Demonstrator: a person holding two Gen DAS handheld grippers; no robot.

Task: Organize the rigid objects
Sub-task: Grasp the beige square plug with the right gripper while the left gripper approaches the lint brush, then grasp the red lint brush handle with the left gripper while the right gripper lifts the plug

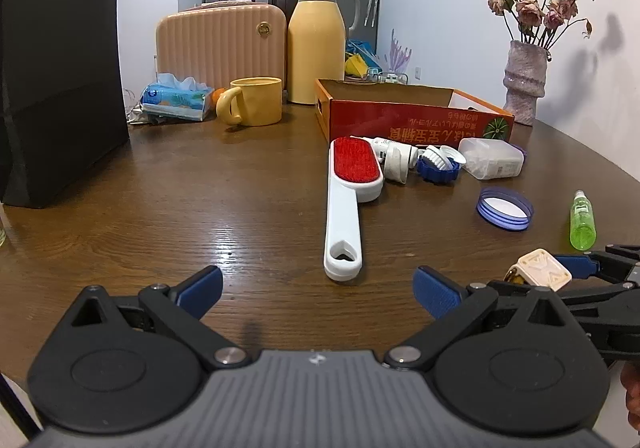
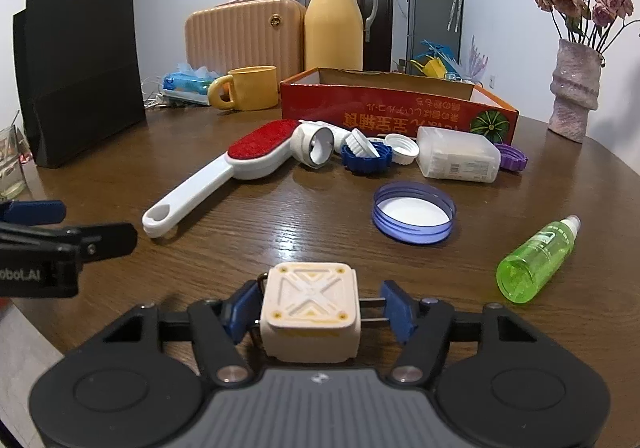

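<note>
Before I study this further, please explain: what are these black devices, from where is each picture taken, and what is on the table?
A person holds two hand grippers, each with a camera that looks forward between its blue-padded jaws. One picture comes from the left gripper, which is open and empty. The other comes from the right gripper, with a cream cube between its jaws; whether they press it I cannot tell. On the table lie a brush, a lid, a green bottle and small caps, with a red box behind them.
</note>
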